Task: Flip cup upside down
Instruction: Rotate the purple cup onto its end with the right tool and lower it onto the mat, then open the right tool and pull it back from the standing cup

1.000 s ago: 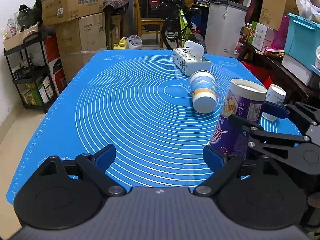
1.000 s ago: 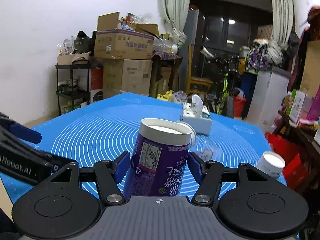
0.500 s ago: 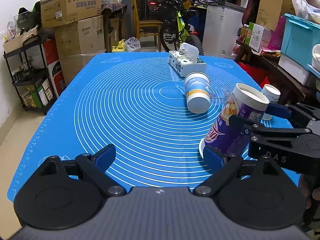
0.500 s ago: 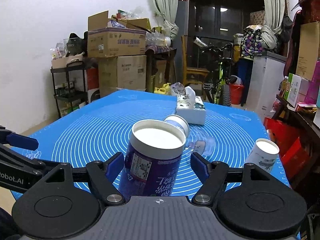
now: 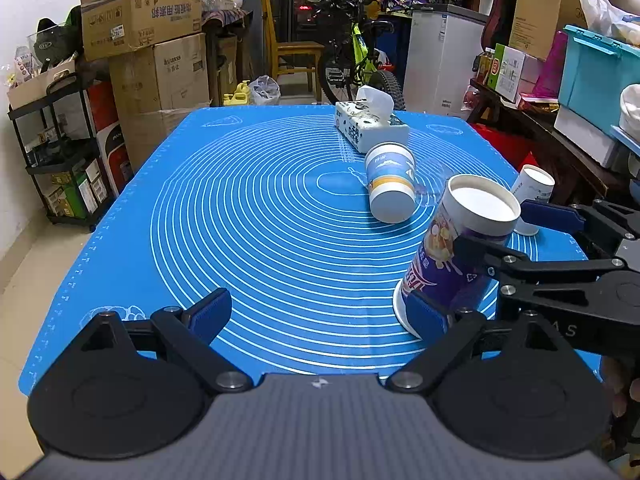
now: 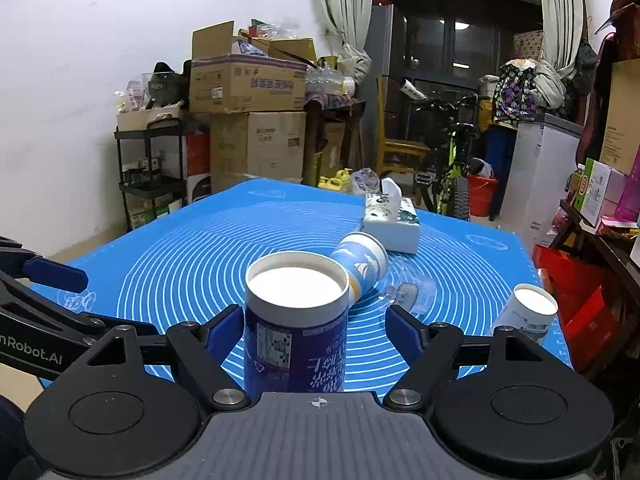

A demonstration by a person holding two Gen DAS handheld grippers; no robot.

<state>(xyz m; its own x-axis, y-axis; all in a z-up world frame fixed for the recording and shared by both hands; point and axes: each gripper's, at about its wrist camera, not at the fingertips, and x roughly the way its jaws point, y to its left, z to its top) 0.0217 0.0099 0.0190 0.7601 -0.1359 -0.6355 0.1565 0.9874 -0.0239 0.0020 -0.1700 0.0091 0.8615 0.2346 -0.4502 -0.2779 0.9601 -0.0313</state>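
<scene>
I've got the cup between my R gripper fingers, which are spread, only the L pad near it; cup upended, axis tilted, on mat. L gripper spread, empty

purple cup: glossy printed paper, matt white base
mat: smooth, rubbery-looking, slight sheen
gripper pads: matt blue
cardboard boxes: matt brown card
</scene>
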